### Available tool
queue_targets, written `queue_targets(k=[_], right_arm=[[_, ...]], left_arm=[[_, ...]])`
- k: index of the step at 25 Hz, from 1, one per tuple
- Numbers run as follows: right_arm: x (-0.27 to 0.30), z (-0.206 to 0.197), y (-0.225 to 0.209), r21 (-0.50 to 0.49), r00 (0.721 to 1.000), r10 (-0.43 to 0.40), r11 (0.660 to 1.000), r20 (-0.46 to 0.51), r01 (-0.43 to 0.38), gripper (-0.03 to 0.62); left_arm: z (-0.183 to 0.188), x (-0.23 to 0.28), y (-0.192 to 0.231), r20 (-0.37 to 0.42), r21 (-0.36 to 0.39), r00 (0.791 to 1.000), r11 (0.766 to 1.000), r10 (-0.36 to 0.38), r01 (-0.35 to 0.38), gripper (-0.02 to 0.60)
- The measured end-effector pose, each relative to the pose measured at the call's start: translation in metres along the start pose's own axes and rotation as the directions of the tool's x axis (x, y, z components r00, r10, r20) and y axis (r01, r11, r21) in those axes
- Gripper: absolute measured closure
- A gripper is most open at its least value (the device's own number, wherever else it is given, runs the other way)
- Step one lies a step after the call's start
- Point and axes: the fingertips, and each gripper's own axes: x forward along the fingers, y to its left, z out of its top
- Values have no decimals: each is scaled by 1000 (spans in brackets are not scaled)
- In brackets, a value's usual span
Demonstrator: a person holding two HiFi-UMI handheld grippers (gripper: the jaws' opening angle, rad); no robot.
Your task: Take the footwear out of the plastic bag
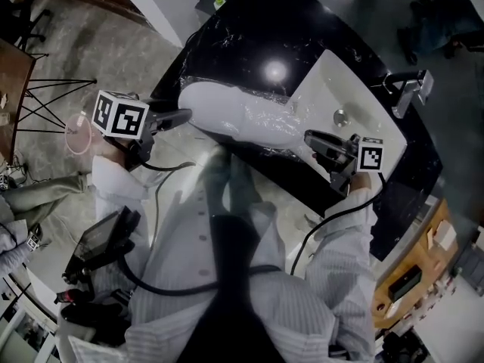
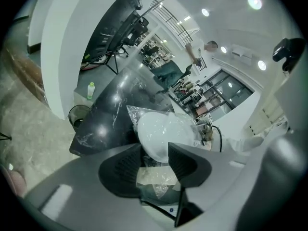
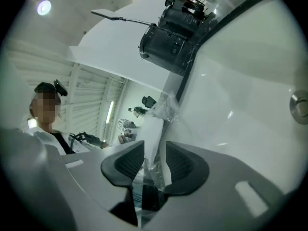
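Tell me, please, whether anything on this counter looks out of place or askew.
Yes: white footwear inside a plastic bag lies slantwise on the black counter, one end reaching the rim of the white sink. A washbasin counter is an odd spot for shoes; nothing looks spilled or damaged.

You have free passage over the bare black counter (image 1: 234,44) in the upper middle of the frame and down into the white sink (image 1: 333,74) at right. The bagged shoe (image 1: 242,116) fills the centre, and the faucet (image 1: 407,91) bars the upper right.
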Motion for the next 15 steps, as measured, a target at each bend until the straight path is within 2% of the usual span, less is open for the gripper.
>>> queue_targets(k=[3, 9, 12, 15], right_arm=[[-2, 4, 0, 40, 998, 52, 998, 21, -53, 437], [25, 3, 11, 35, 994, 105, 994, -39, -103, 436], [33, 6, 19, 11, 994, 99, 995, -38, -99, 449], [29, 16, 31, -44, 997, 80, 996, -2, -80, 489]], left_arm=[[0, -1, -1, -5, -5, 1000, 1000, -12, 12, 414], [0, 3, -6, -7, -20, 1000, 999, -26, 26, 436], [0, 5, -6, -6, -43, 1000, 999, -7, 7, 452], [9, -1, -10, 47, -45, 999, 999, -9, 11, 485]])
